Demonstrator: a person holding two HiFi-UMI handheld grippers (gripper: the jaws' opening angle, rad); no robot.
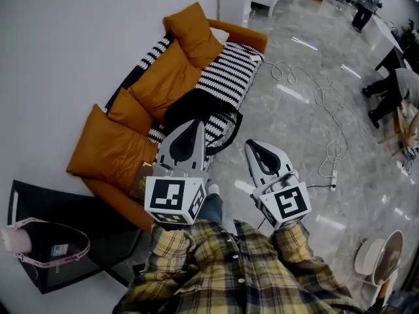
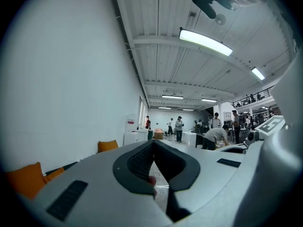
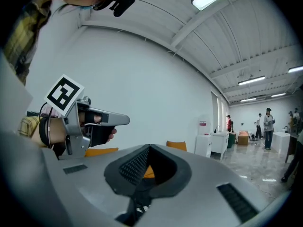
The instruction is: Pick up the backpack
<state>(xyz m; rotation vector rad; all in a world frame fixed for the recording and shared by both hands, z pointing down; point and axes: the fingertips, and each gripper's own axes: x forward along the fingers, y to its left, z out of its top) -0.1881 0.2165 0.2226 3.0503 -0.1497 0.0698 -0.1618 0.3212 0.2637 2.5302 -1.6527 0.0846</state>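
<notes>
Starting at the left, I see an orange cushion [image 1: 111, 150] leaning just beside the backpack [image 1: 191, 106], which lies on the striped sofa [image 1: 226, 77], on the far side of both tools. My left gripper [image 1: 194, 127] hangs over the bag's near edge, its fingers clenched on nothing. The right gripper [image 1: 254, 148] sits over the floor just right of the sofa, fingers likewise clenched and empty. If I reach in like this, I judge the closed tips will only shove the soft bag into the cushions. Both gripper views look level across the room and miss the bag, so I could misjudge the descent and snag the loose strap [image 1: 226, 133] rather than a firm handle. Far right, the cable [image 1: 321, 100] on the floor could catch a foot.
</notes>
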